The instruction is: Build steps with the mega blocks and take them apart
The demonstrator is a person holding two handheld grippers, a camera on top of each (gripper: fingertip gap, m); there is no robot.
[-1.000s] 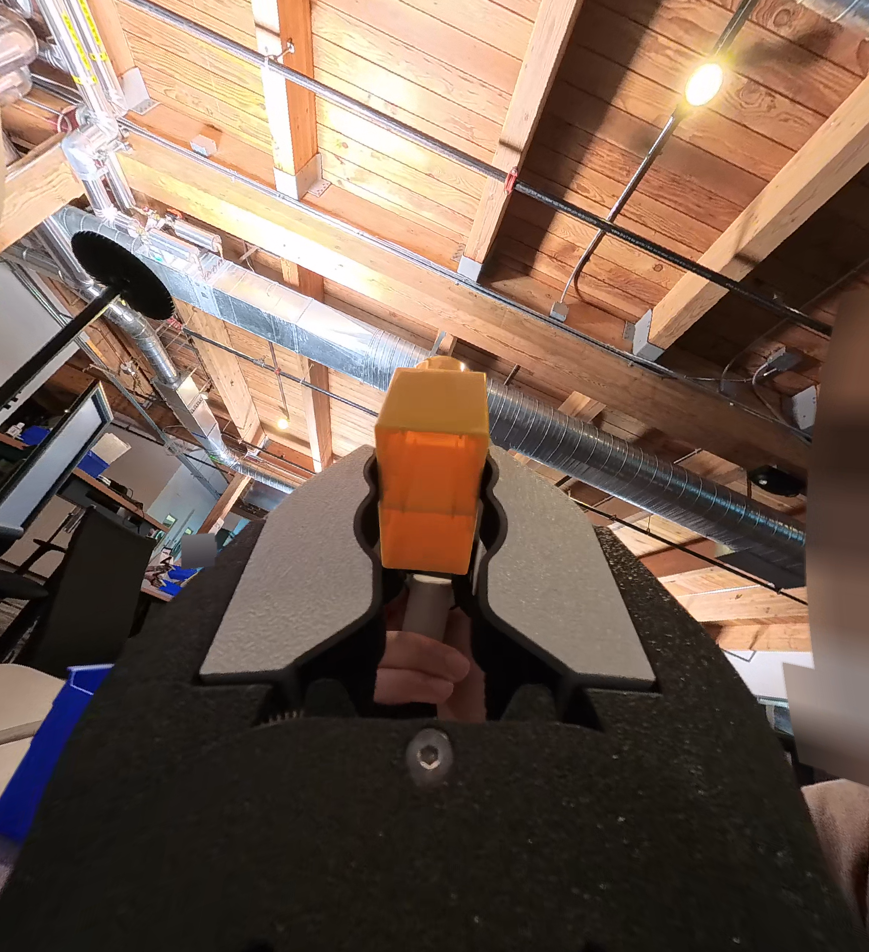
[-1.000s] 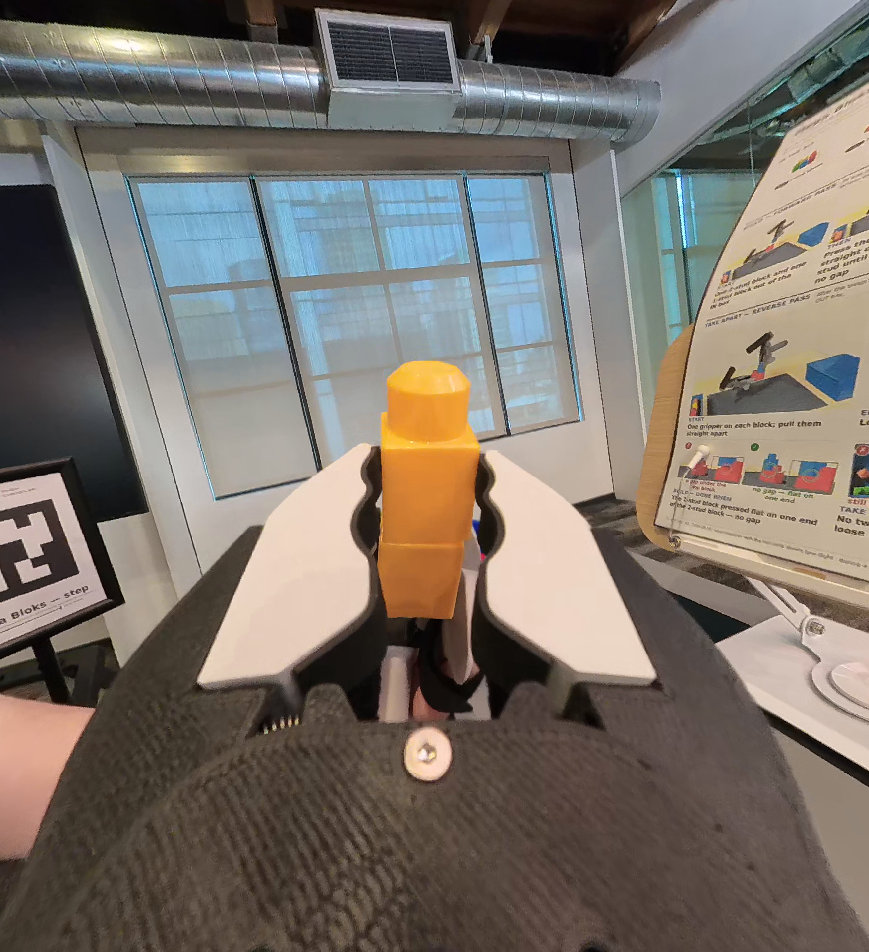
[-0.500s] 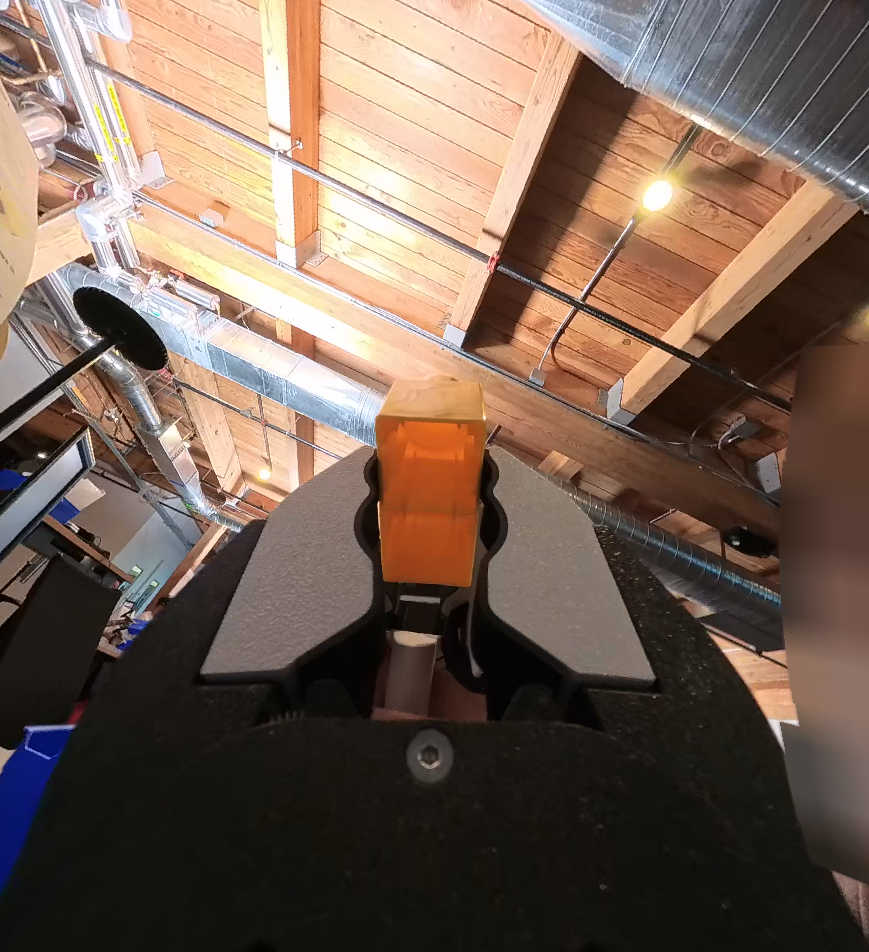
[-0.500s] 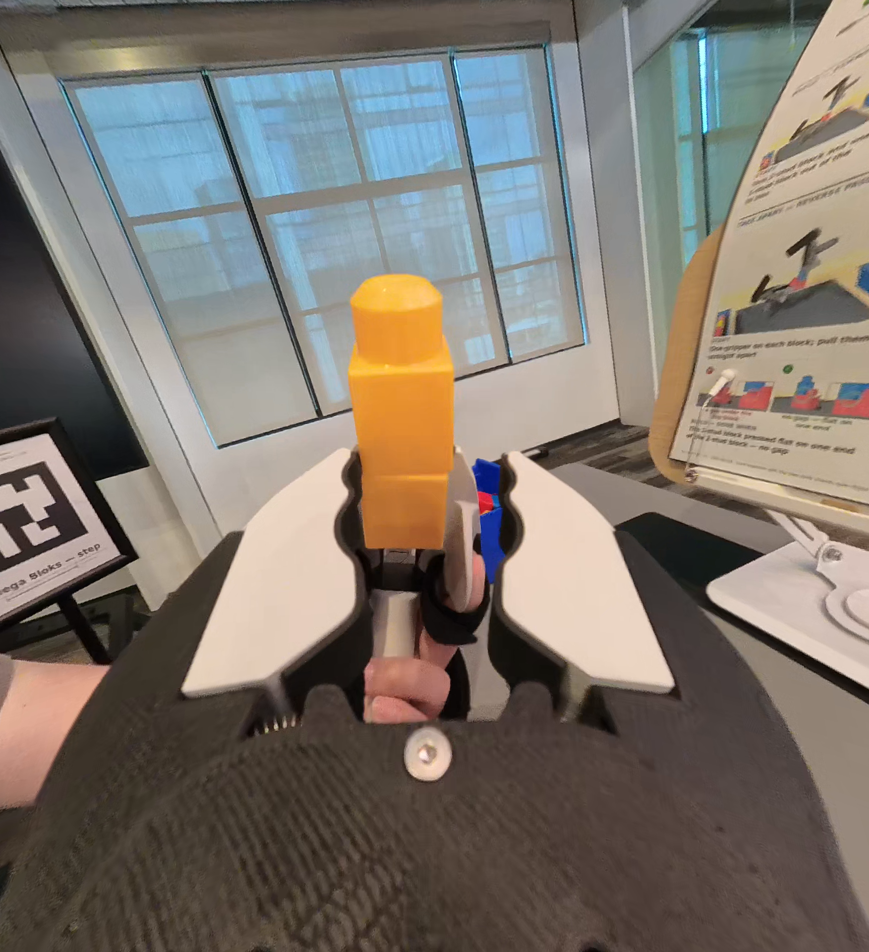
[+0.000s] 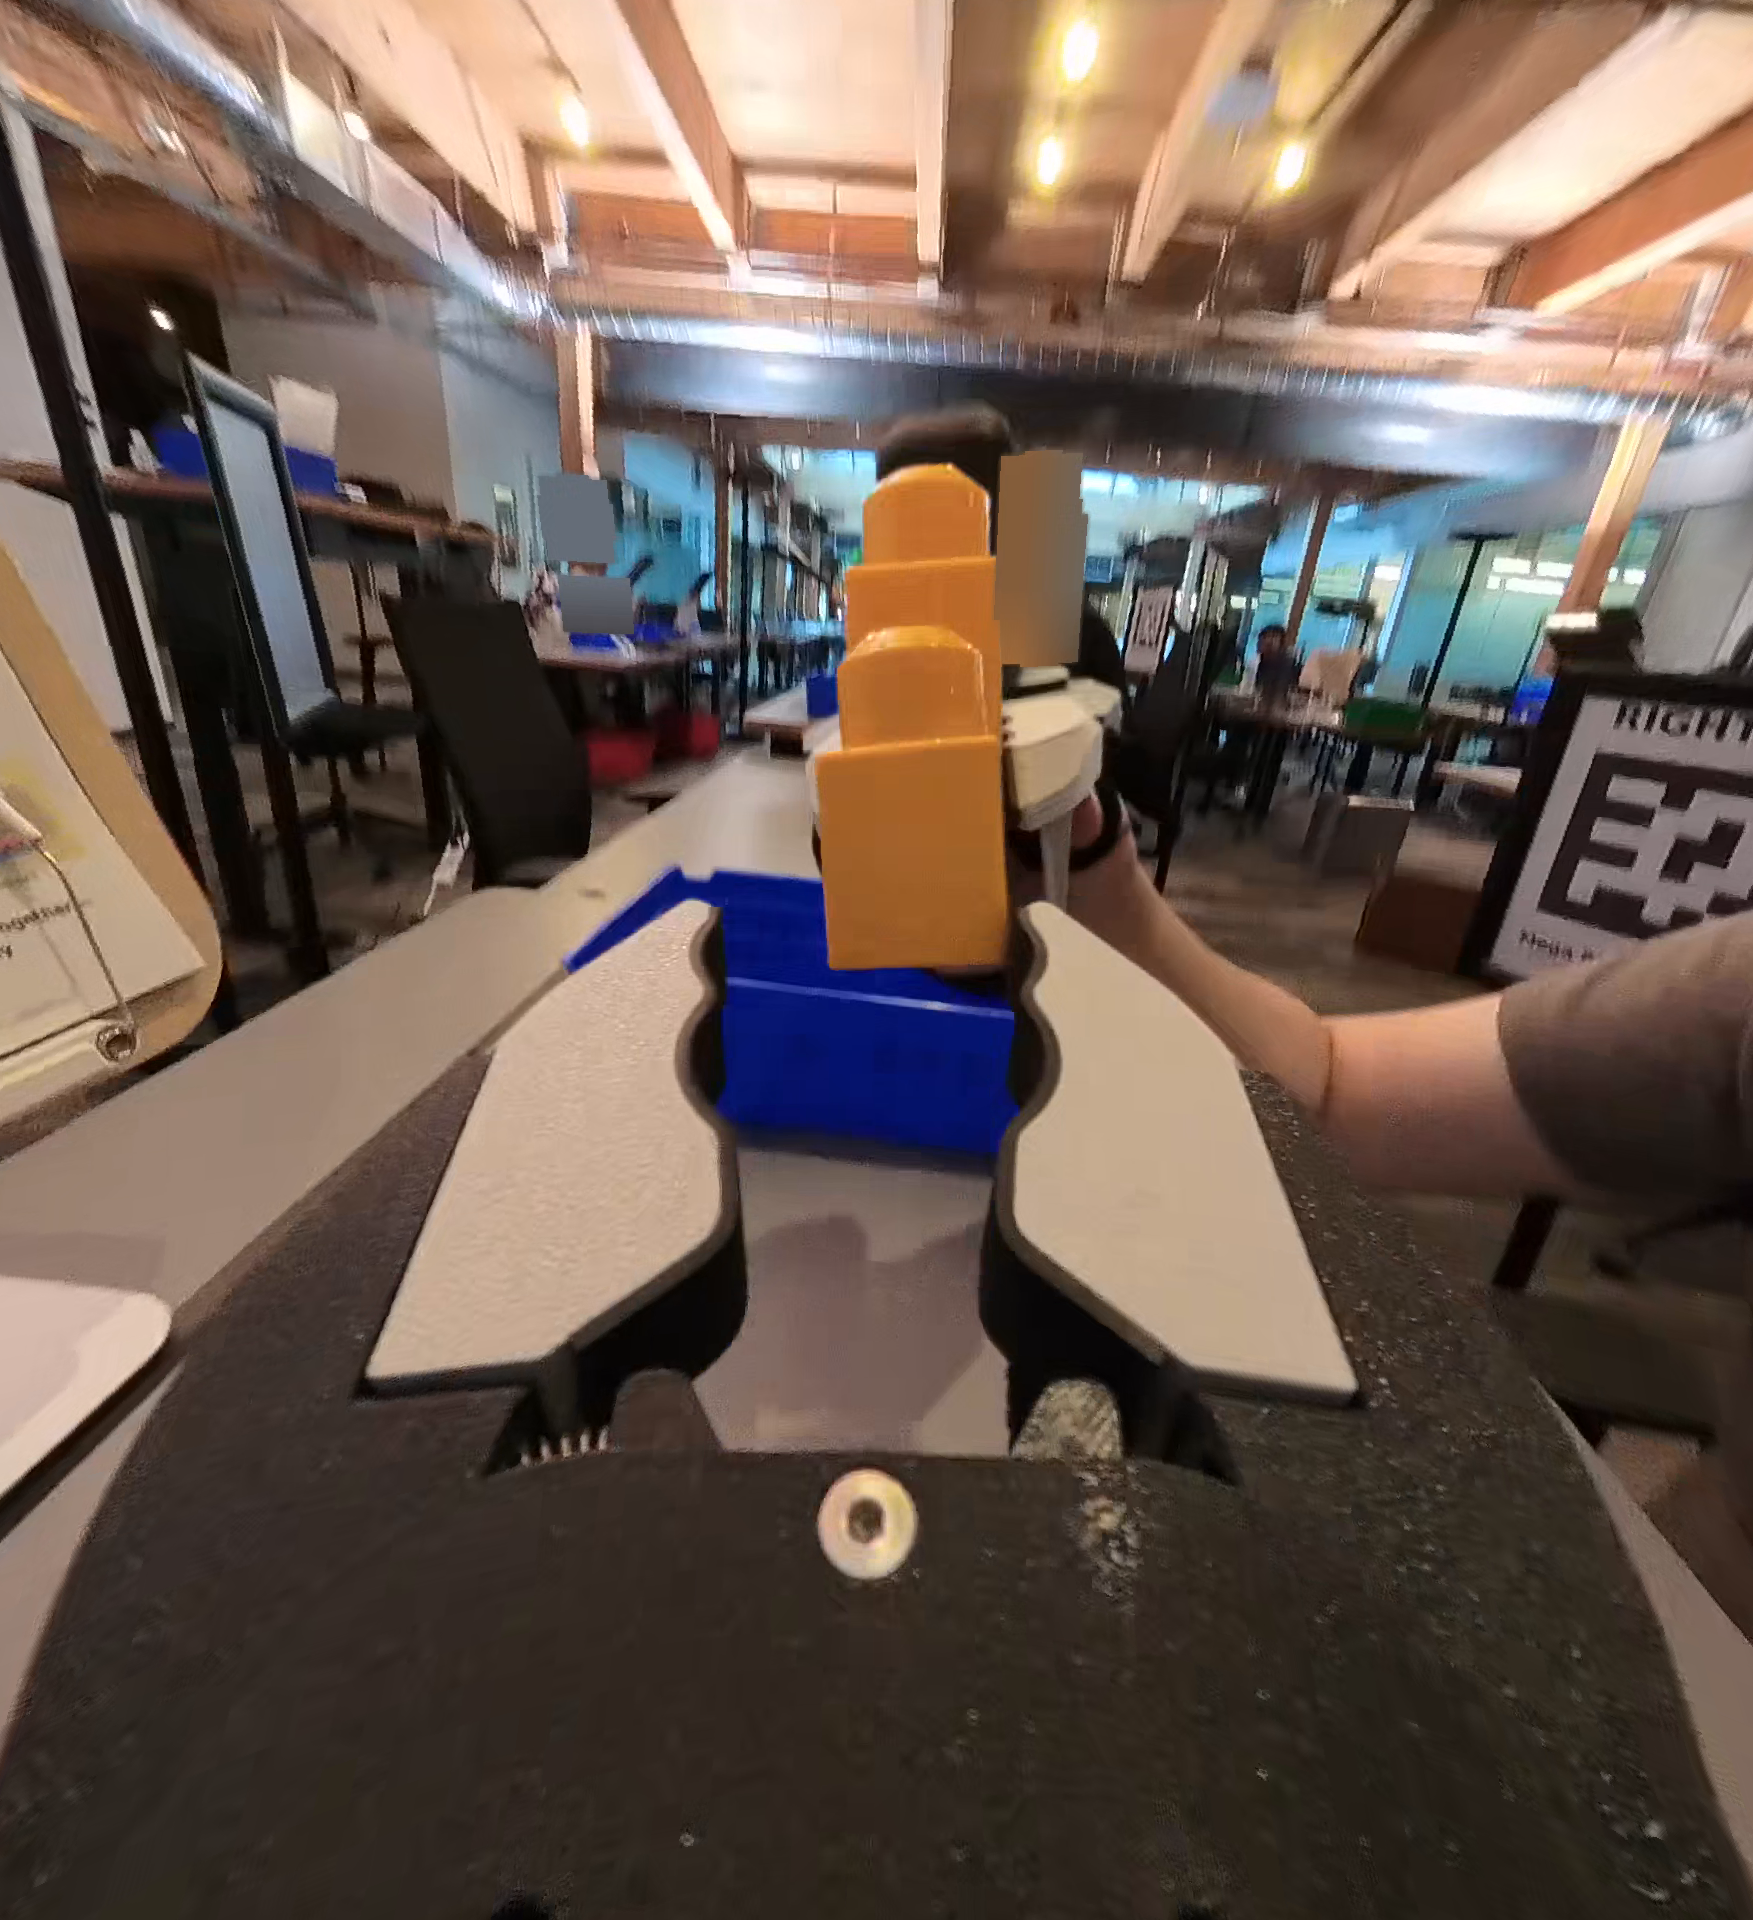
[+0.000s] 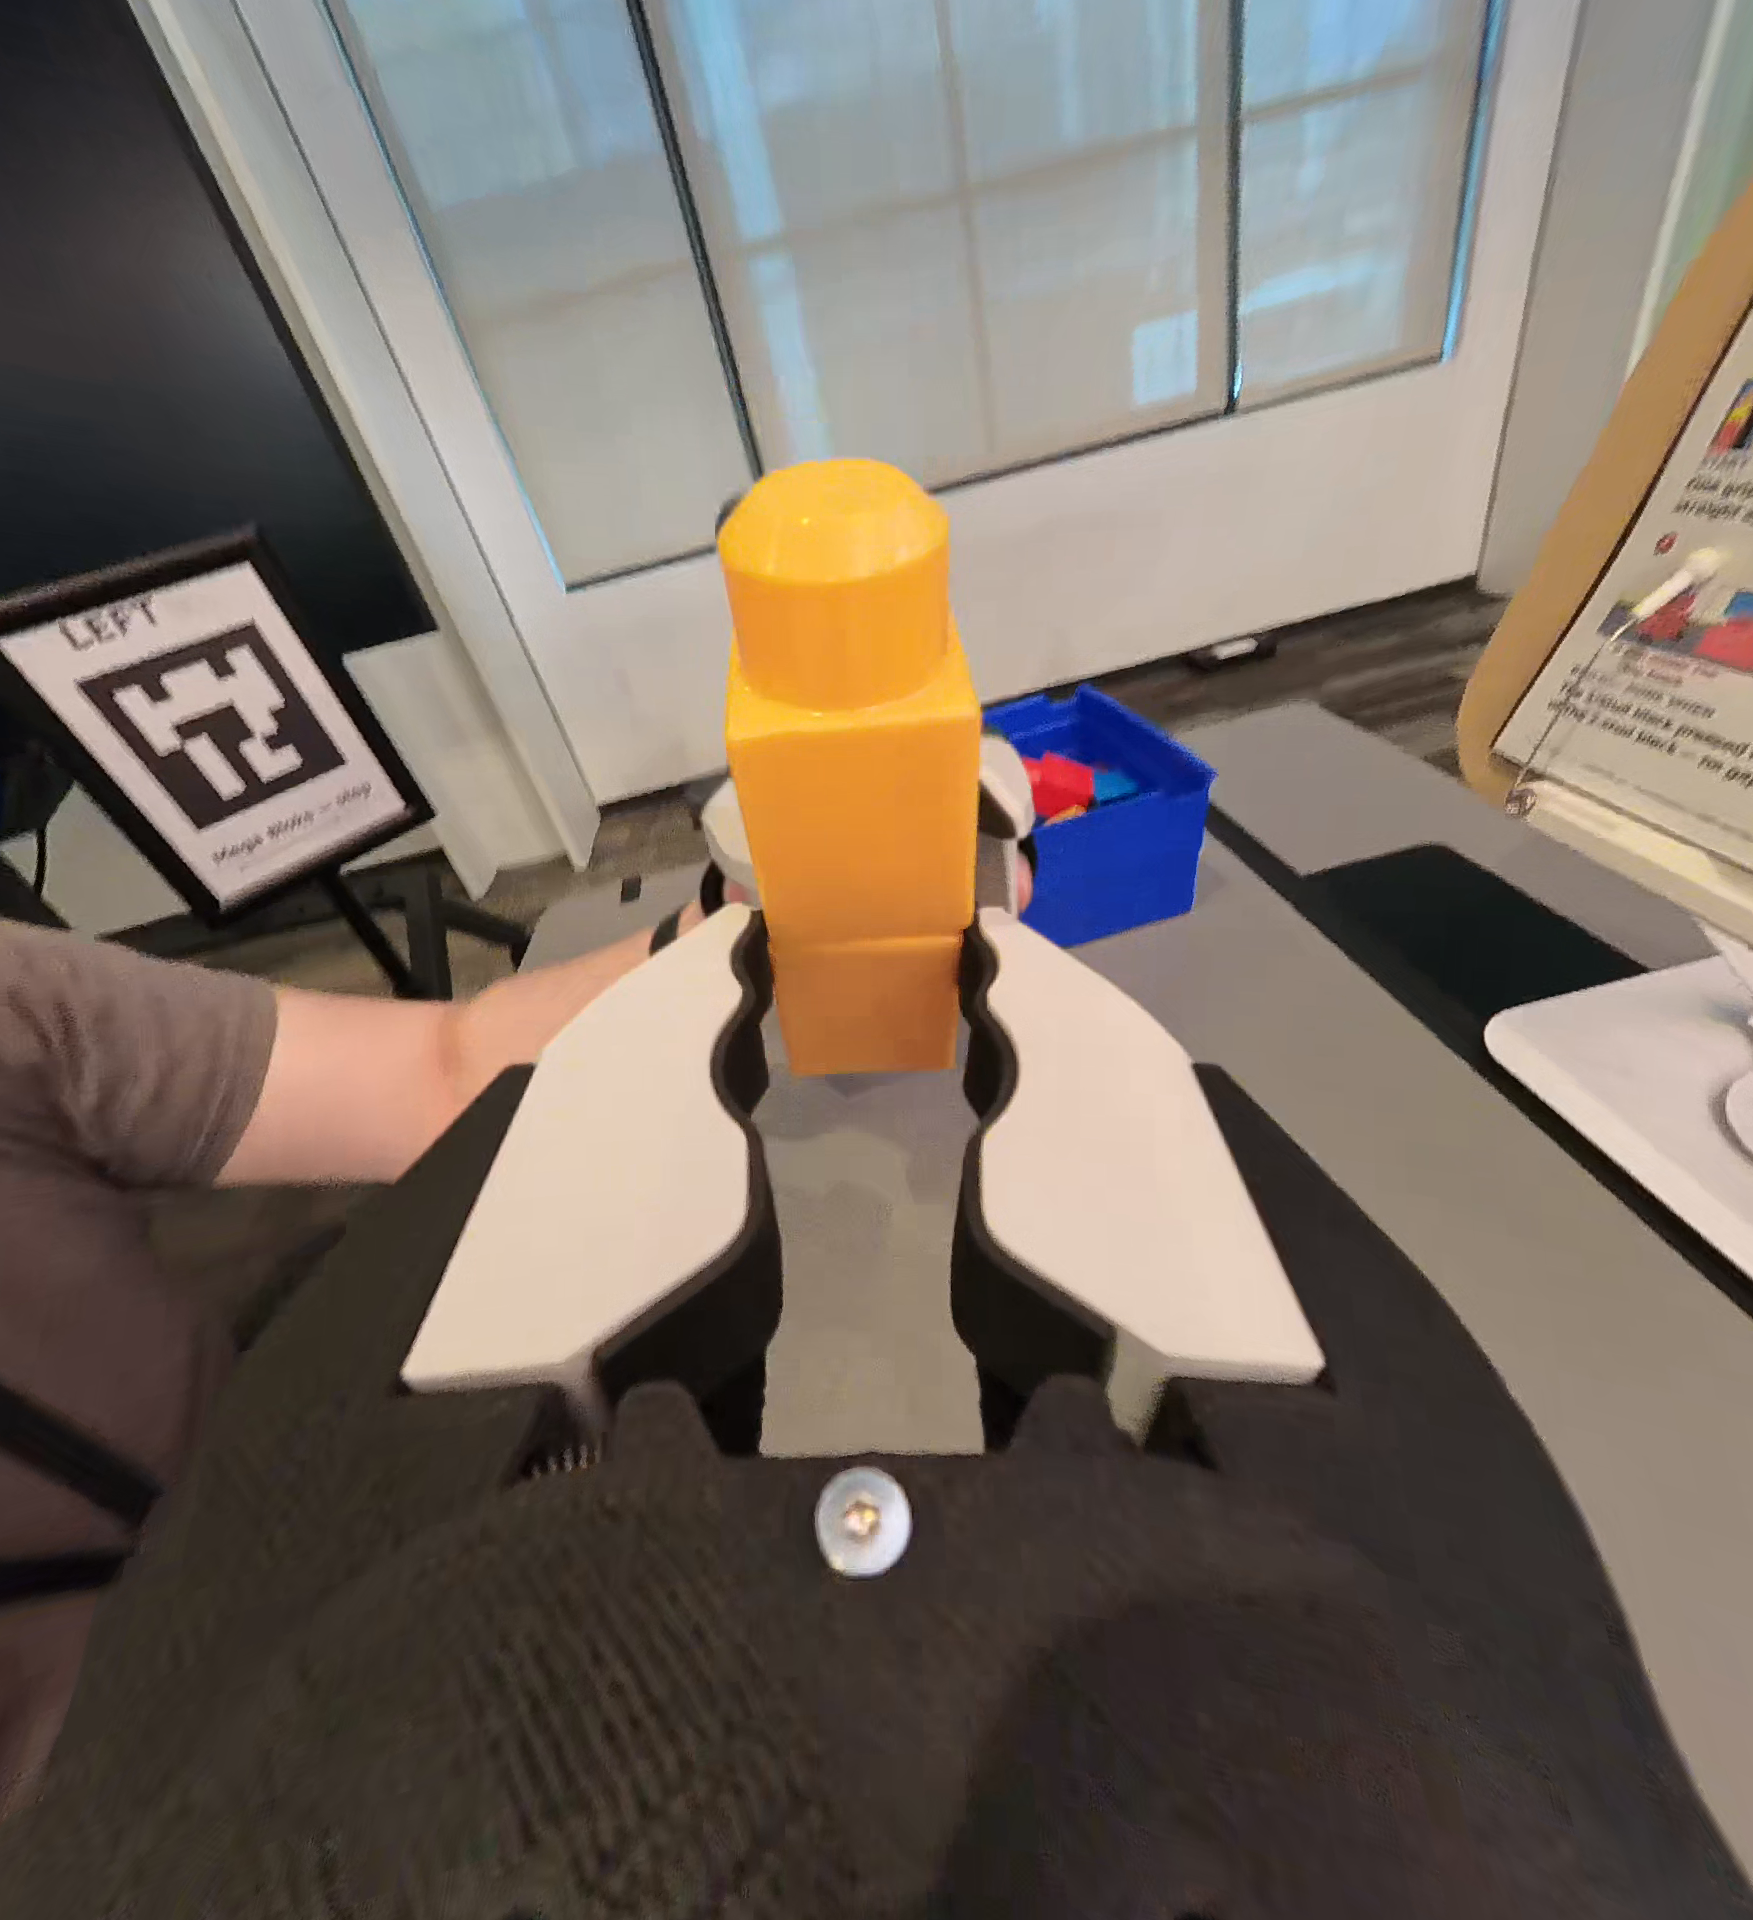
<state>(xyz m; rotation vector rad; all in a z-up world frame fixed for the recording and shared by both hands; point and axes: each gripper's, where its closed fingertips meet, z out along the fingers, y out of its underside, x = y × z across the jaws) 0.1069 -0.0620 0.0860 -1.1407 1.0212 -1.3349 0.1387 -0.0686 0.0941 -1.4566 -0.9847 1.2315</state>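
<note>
Joined orange mega blocks (image 6: 851, 831) with round studs are held in the air over the grey table (image 6: 1319, 1039). My right gripper (image 6: 861, 935) is shut on their lower block. In the left wrist view the orange blocks (image 5: 913, 831) form a step with two studs. My left gripper (image 5: 867, 914) is open, its tips on either side of the blocks' lower end, with a gap on the left. The right gripper's white finger (image 5: 1054, 748) shows behind the blocks. The left gripper's fingers (image 6: 1002, 821) show behind them in the right wrist view.
A blue bin (image 6: 1111, 862) holding red and blue blocks stands on the table behind the orange blocks; it also shows in the left wrist view (image 5: 851, 1060). An instruction board (image 6: 1682, 675) on a white base (image 6: 1630, 1091) stands at one side. Marker signs (image 6: 217, 727) (image 5: 1672, 831) stand beyond the table. Across from one pair of fingers to the other is roughly 4 cm.
My left gripper has swung down from facing the ceiling to level and has opened off the orange blocks. My right gripper has tipped downward, and its fingers have closed in on the blocks.
</note>
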